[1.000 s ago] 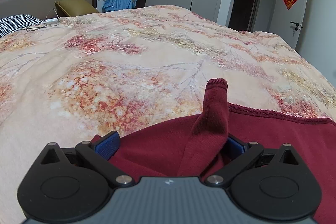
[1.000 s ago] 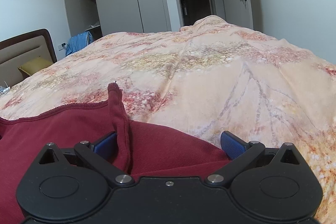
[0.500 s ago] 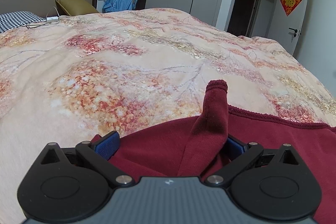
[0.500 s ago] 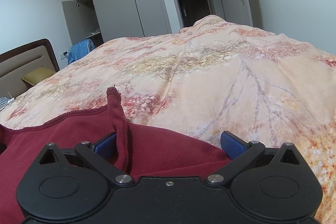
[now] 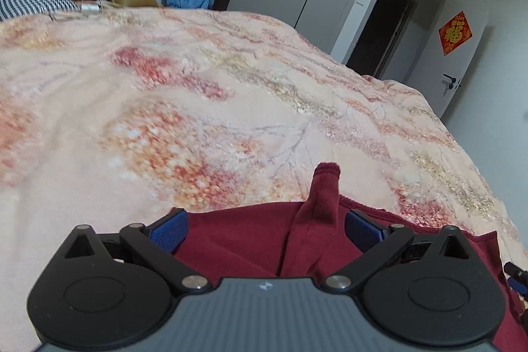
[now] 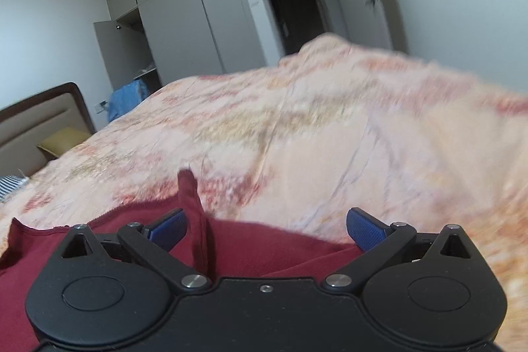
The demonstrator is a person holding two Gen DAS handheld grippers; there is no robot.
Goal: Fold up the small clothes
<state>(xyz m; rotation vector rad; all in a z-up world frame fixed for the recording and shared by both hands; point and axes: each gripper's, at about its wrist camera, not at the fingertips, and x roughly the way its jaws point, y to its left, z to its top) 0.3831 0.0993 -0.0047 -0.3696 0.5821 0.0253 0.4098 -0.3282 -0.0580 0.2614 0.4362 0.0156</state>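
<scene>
Both sets of jaws stand wide apart, blue pads spread, yet each gripper has dark red knit cloth draped between them. On the left gripper (image 5: pixel 264 225) a raised fold of the dark red knit garment (image 5: pixel 237 236) stands against its right-hand pad (image 5: pixel 363 228); on the right gripper (image 6: pixel 265 225) a thin ridge of the same garment (image 6: pixel 264 240) leans on the left-hand pad (image 6: pixel 166 228). Whether either pinch bears weight, the views cannot settle.

What changes: both cameras tip and swing compared with a second ago. The wardrobe and doorway now lean, the right view smears with blur, and the peach floral quilted bedspread (image 5: pixel 198 121) slides across the frame. The garment's near hem, a half-second ago running level, now rises at the far left of the right view into a lifted corner (image 6: pixel 15 228).

That reads as the lift starting: the near edge comes off the bedspread, seemingly to be carried to the far side for a fold. With jaws this wide, slipping cloth looks the risk.
</scene>
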